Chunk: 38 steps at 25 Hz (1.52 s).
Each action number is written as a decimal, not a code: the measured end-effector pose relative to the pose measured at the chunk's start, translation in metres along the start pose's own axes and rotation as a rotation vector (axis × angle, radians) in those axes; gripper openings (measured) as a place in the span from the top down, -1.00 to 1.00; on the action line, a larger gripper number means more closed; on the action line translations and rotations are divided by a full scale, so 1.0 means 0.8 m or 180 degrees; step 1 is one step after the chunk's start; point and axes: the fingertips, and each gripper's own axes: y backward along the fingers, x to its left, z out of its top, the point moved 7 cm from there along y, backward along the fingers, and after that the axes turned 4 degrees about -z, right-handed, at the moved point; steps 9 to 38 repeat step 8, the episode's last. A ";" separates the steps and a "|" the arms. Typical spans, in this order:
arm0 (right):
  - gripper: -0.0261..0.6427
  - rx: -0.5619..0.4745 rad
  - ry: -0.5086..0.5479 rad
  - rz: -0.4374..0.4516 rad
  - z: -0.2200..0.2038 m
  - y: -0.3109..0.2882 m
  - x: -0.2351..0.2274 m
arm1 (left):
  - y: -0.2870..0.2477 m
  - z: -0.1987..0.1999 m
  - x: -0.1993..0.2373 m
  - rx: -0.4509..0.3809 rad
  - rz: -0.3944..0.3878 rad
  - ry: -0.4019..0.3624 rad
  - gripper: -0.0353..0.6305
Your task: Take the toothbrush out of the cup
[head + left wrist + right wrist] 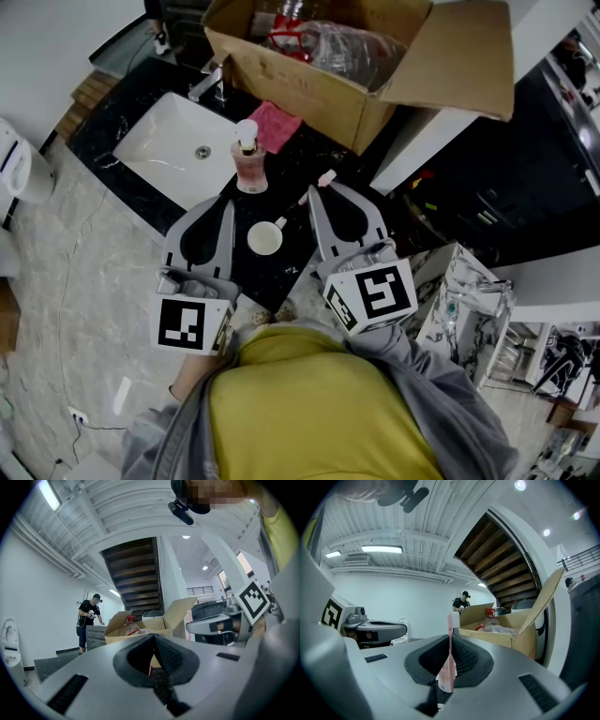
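A pink toothbrush (324,177) is pinched at the tips of my right gripper (319,190), clear of the cup. In the right gripper view the toothbrush (449,663) stands upright between the pads, bristles on top, and the right gripper (450,637) is shut on its handle. The small white cup (265,237) stands on the black counter (169,73) between the two grippers, with nothing showing inside it. My left gripper (228,200) lies to the cup's left. In its own view the left gripper (154,638) has its jaws together, with nothing between them.
A pink soap dispenser (249,161) stands just beyond the cup, beside a white sink (178,145) with a tap. A pink cloth (274,125) lies behind it. A large open cardboard box (347,66) fills the back of the counter. A person (89,620) stands far off.
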 end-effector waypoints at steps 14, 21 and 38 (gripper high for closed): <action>0.84 -0.0009 -0.0003 0.0028 -0.002 0.006 -0.005 | 0.001 -0.001 -0.009 0.0016 0.0020 -0.0009 0.89; 0.84 -0.0009 -0.0003 0.0028 -0.002 0.006 -0.005 | 0.001 -0.001 -0.009 0.0016 0.0020 -0.0009 0.89; 0.84 -0.0009 -0.0003 0.0028 -0.002 0.006 -0.005 | 0.001 -0.001 -0.009 0.0016 0.0020 -0.0009 0.89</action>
